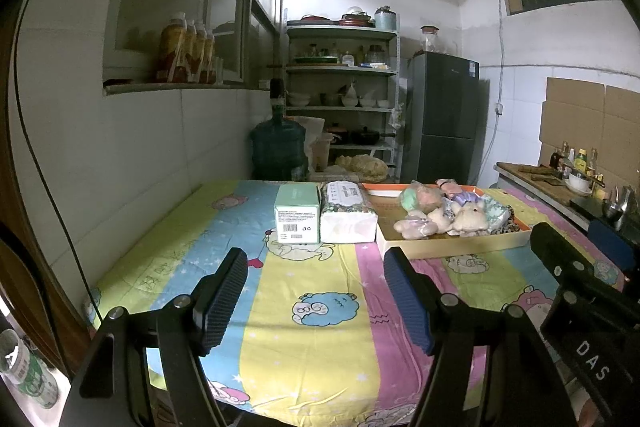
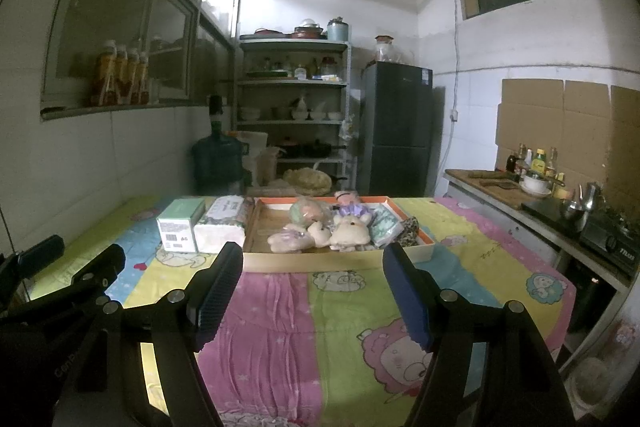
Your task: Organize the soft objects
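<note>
A: Lowest in both frames?

B: The left gripper (image 1: 316, 291) and the right gripper (image 2: 312, 287), each with jaws spread wide and nothing between them, above the cartoon tablecloth (image 1: 320, 347).

A: And the soft things?

B: At mid-frame, a shallow tray (image 2: 320, 261) holds a heap of plush toys (image 2: 320, 227) toward its right side. Just left of the tray sit a tissue pack (image 2: 222, 227) and a green box (image 2: 180, 225), side by side.

A: Farther back?

B: A water jug (image 1: 278, 147), shelves (image 1: 342, 75) of dishes, a dark fridge (image 1: 442, 115).
</note>
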### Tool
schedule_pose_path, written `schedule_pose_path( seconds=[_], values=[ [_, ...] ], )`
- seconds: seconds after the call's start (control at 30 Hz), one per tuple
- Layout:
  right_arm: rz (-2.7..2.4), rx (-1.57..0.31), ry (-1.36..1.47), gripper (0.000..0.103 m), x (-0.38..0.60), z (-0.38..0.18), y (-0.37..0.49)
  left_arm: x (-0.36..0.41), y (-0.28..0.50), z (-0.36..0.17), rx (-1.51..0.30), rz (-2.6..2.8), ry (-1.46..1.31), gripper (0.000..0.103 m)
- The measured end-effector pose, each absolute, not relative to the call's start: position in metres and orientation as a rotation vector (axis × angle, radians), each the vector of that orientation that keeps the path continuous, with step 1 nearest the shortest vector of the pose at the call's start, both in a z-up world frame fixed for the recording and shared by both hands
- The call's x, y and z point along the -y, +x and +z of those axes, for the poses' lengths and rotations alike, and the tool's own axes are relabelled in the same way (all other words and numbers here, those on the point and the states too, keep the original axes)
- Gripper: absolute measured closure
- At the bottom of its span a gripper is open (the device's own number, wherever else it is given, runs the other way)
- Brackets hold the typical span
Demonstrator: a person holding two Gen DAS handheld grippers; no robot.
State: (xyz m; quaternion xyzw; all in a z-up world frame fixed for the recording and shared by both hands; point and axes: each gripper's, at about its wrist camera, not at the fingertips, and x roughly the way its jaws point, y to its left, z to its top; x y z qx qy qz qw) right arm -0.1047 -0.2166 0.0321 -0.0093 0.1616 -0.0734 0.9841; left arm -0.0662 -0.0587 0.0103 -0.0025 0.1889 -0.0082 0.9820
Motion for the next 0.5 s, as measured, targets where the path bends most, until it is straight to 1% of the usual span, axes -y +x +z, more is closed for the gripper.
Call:
schedule_pose_path(
  seconds=[0.5],
  values=[
    [-0.146, -0.326, -0.019, 0.029, 0.2160, 0.0319, -0.1046, 0.0588, -0.0665, 0.0103, -0.381, -0.015, -0.006, 0.033]
  ],
)
